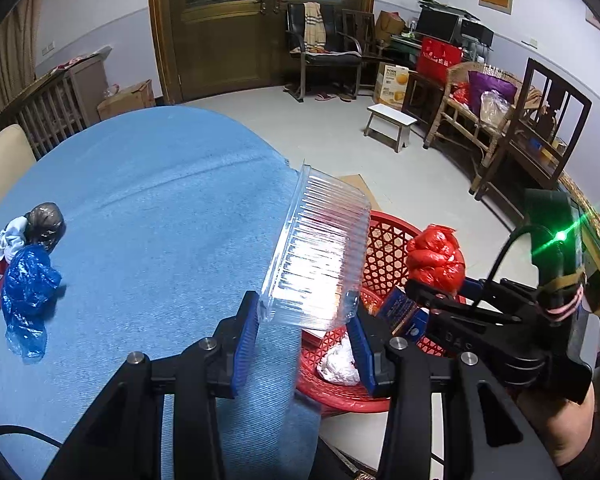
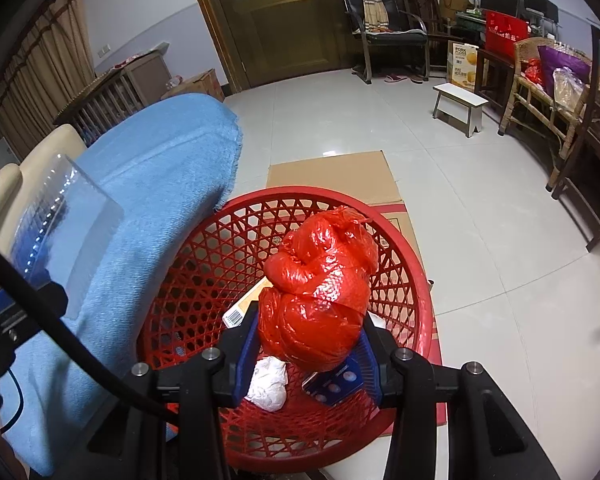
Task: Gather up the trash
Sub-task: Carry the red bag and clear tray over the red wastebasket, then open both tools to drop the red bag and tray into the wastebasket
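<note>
Both tools grip trash: our left tool (image 1: 306, 340) a clear container (image 1: 320, 252), our right tool (image 2: 306, 360) a red bag (image 2: 320, 292) over the basket (image 2: 416, 280); bags (image 1: 28, 276) at left remain on the surface (image 1: 160, 208).

A wooden double door (image 1: 236, 28) closes the far wall. A black chair (image 1: 324, 46) with a striped cloth stands beside it. A white stool (image 1: 392, 122) sits on the tiled floor (image 2: 340, 120), near a wicker bench (image 1: 472, 120). Flat cardboard (image 2: 332, 176) lies on the floor.
</note>
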A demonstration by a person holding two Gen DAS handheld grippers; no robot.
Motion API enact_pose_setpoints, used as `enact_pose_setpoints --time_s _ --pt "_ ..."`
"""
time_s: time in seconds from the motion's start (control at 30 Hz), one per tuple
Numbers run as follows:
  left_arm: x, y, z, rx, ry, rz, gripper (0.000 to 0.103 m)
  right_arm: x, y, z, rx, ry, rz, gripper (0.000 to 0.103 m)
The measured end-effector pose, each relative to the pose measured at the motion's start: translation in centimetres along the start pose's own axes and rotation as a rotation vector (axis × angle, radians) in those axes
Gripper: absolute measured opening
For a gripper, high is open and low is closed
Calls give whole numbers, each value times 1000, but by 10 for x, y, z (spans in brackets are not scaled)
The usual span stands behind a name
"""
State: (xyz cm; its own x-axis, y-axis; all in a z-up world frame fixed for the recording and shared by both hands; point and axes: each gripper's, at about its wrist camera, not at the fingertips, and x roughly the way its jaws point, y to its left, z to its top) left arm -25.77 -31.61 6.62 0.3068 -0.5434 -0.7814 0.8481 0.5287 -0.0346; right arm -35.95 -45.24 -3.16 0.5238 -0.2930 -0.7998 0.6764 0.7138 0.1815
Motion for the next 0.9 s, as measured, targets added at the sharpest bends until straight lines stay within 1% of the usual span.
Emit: enact_pose_setpoints --time_s 0.23,0.27,0.33,0.37,0.4,0.77,0.9 --pt "5 -3 1 7 12 2 45 16 -5 2 -3 31 -5 48" --pt "6 -3 2 7 14 3 45 18 -6 3 0 36 -4 50" --pt "6 -5 1 8 16 4 45 21 -7 4 4 42 -8 59" --pt "7 -5 1 7 18 4 45 21 -8 5 7 40 -14 69" --pt "8 -6 2 7 20 4 45 20 -10 6 12 36 -18 75" --pt "17 -21 7 38 38 -12 45 -7 -29 14 104 -45 -4 75" --pt "23 -30 10 53 61 -43 47 -18 -36 16 126 -75 -5 75"
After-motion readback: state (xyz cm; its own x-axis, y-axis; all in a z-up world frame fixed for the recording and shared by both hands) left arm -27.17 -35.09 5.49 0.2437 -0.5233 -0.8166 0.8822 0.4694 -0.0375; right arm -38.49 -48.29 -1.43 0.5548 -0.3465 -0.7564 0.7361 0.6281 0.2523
